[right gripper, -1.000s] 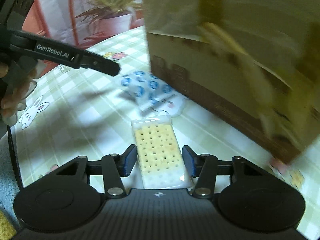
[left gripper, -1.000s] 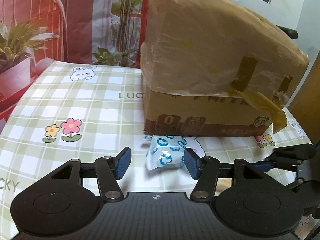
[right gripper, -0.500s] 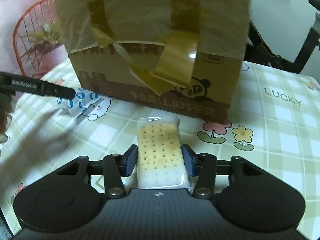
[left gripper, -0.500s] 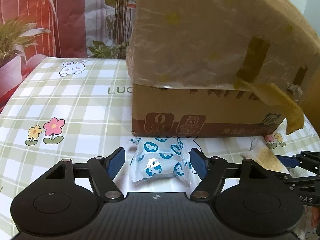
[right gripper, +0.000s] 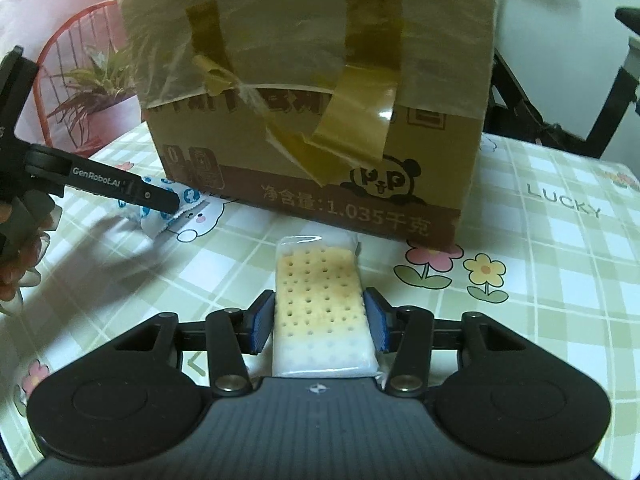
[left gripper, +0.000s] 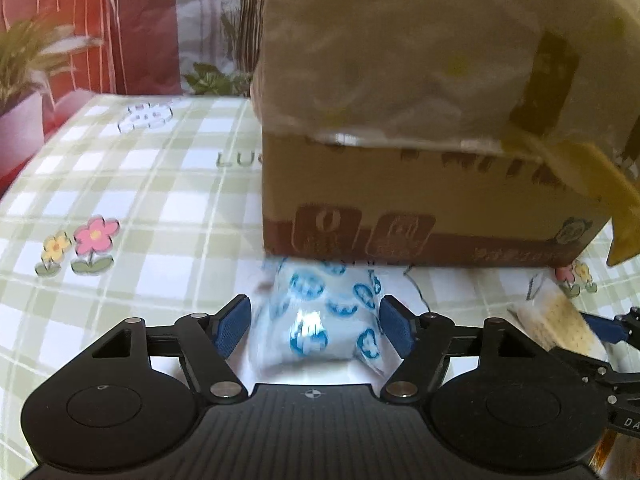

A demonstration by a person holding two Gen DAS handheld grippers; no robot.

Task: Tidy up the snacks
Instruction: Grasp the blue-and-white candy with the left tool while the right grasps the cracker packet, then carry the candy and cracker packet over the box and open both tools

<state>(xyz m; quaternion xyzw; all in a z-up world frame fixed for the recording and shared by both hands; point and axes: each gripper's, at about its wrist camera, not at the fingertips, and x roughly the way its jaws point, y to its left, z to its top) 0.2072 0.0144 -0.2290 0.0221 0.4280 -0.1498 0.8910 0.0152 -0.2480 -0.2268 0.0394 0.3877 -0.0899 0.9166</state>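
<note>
Your left tongs (left gripper: 314, 326) sit spread wide around the blue-and-white snack packet (left gripper: 320, 320), blue pads flanking it on either side; whether the pads touch the wrapper you can't tell through the blur. The packet lies on the checked bench (left gripper: 140, 208), its far end just at the foot of the cardboard box (left gripper: 420, 216), which rises at 12 o'clock from your left tongs. From the right wrist view, the same packet (right gripper: 176, 212) shows at 10 o'clock, with one black finger of the left tongs (right gripper: 160, 200) lying across it.

Your right tongs (right gripper: 319, 322) are closed most of the way onto the cracker pack (right gripper: 320, 304), both blue pads pressed against its long edges. The pack points straight ahead at 12 o'clock, its clear sealed end near the bottom edge of the box (right gripper: 320, 128). In the left view that cracker pack (left gripper: 560, 320) appears at 3 o'clock, gripped by the right tongs (left gripper: 592, 330).

Loose brown tape (right gripper: 352, 120) hangs curling down the box front above the panda print. A potted plant (right gripper: 96, 84) stands off the bench at 10 o'clock, behind the box's left corner.
</note>
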